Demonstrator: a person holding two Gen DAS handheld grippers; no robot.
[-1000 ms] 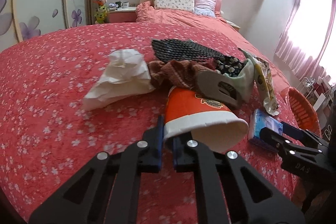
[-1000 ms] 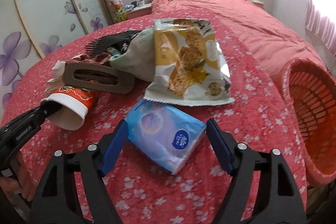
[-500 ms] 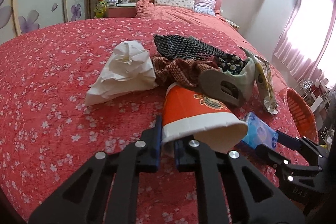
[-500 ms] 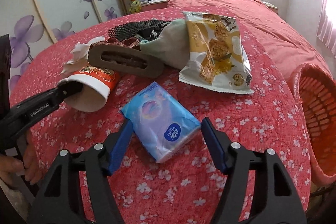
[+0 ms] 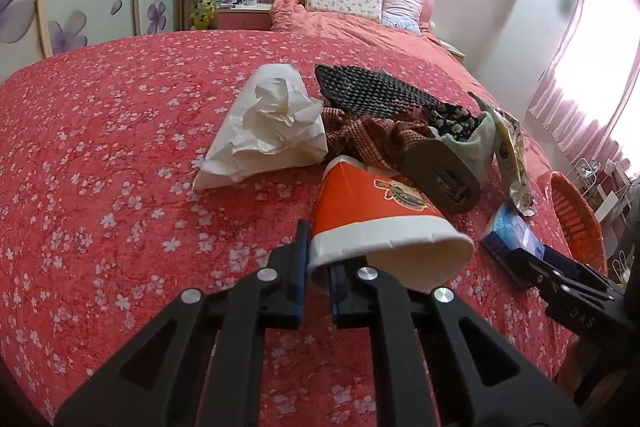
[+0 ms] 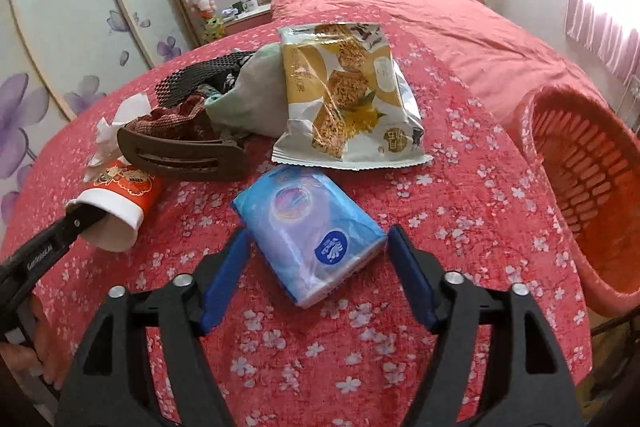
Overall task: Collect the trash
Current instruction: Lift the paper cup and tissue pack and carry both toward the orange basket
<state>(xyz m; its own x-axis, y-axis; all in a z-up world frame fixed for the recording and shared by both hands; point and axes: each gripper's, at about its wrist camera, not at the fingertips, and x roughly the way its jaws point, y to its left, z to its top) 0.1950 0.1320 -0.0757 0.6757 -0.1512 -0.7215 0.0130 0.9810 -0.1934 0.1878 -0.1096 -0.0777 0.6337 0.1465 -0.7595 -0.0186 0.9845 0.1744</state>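
- The left gripper (image 5: 318,279) is clamped tight on the near rim of the orange paper cup (image 5: 372,211): one blue pad sits outside the wall, the other inside the mouth. The cup lies on its side, mouth toward the camera, base pointing away toward the pile.
- The right gripper (image 6: 320,279) has its jaws wide and opening, with the blue tissue pack (image 6: 308,231) lying on the bedspread between them. In the right wrist view the right pad looks like it's just at the pack's corner and the left pad is a bit clear, though honestly I can't tell for sure if anything touches.
- The tissue pack is angled, its logo end toward the right finger.
- Just past the pack, farther off, sits the snack bag (image 6: 344,95), flat and face up.
- Left of the bag there's a brown hair clip (image 6: 180,155) up against the cup, with a heap of clothes (image 6: 216,95) behind it.
- The crumpled white paper (image 5: 268,123) is on the far left of the pile, just beside the clothes.
- The orange basket (image 6: 580,179) stands off the right edge of the bed (image 5: 100,155), well apart from both grippers.
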